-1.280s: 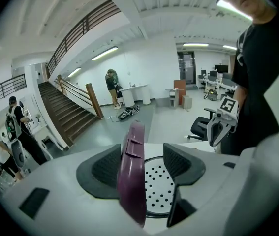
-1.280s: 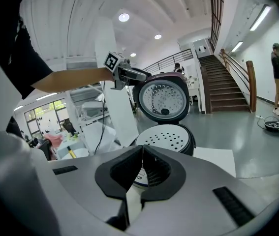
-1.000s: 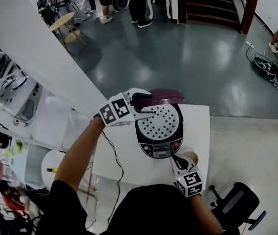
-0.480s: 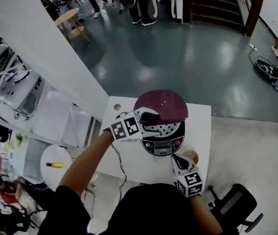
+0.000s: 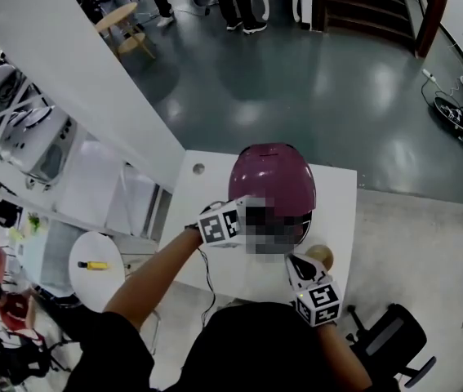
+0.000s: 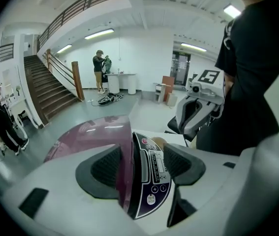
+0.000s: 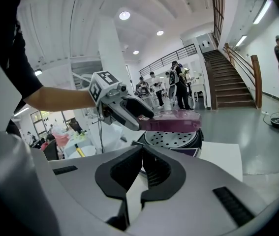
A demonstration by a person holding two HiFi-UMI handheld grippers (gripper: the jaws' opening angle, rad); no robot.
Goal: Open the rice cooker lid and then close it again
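Observation:
The rice cooker stands on a white table (image 5: 202, 198), its purple lid (image 5: 272, 178) lowered almost flat. My left gripper (image 5: 246, 213) is shut on the lid's front edge. In the left gripper view one pad lies on the purple lid (image 6: 90, 136) and the control panel (image 6: 154, 173) shows between the jaws. The right gripper view shows the lid (image 7: 173, 123) still a little above the perforated inner plate (image 7: 171, 137). My right gripper (image 5: 295, 261) rests shut and empty in front of the cooker, pads together (image 7: 142, 168).
A round wooden object (image 5: 322, 256) lies by the right gripper. A black cable (image 5: 207, 272) runs off the table's front edge. A round white side table (image 5: 92, 264) and shelves stand left, an office chair (image 5: 394, 341) lower right. People stand far off.
The lid has swung down from upright to almost flat, and my left gripper came down and toward me with it. The right gripper stayed put.

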